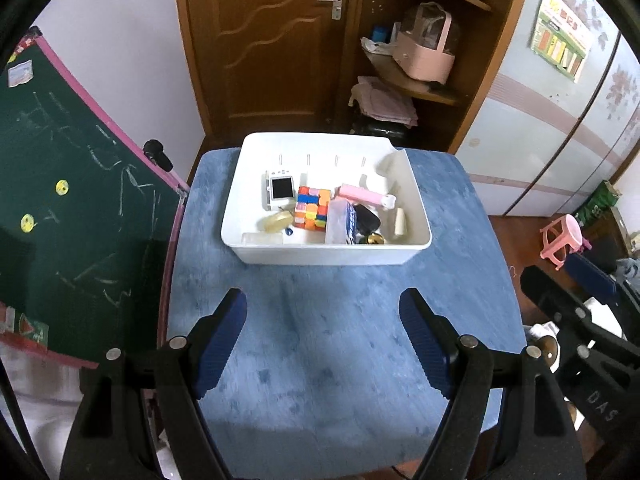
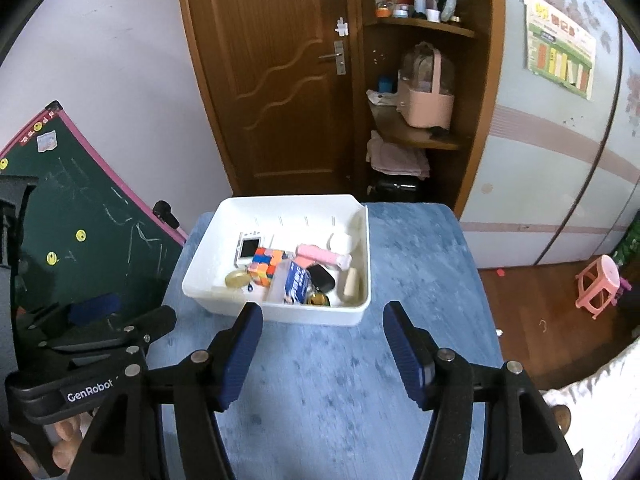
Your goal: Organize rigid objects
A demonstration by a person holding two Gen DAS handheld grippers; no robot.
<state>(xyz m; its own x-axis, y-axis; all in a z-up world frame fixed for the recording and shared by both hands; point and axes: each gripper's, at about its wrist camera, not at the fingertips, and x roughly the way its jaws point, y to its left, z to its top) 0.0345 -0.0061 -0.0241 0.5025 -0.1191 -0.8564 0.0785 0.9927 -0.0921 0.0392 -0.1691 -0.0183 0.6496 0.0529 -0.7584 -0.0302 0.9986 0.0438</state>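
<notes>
A white bin [image 1: 320, 254] [image 2: 224, 304] stands at the far side of the blue table [image 1: 340, 352] [image 2: 340, 392]. It holds several small things: a colour cube [image 1: 312, 210] [image 2: 266, 266], a white gadget with a dark screen [image 1: 280, 189] [image 2: 249, 249], a pink tube [image 1: 362, 196] [image 2: 320, 256], a blue-and-white box [image 1: 342, 224] [image 2: 294, 282], a black item [image 1: 368, 220] [image 2: 322, 276] and a cream bar [image 1: 399, 221] [image 2: 351, 282]. My left gripper [image 1: 323, 308] is open and empty above the table, short of the bin. My right gripper [image 2: 323, 320] is open and empty near the bin's front wall.
A green chalkboard [image 1: 60, 208] [image 2: 80, 240] leans at the table's left. A wooden door [image 1: 272, 40] and corner shelves [image 1: 424, 60] stand behind. A pink stool [image 1: 562, 240] [image 2: 598, 286] is on the floor at right. The right gripper shows at the left wrist view's right edge [image 1: 580, 320].
</notes>
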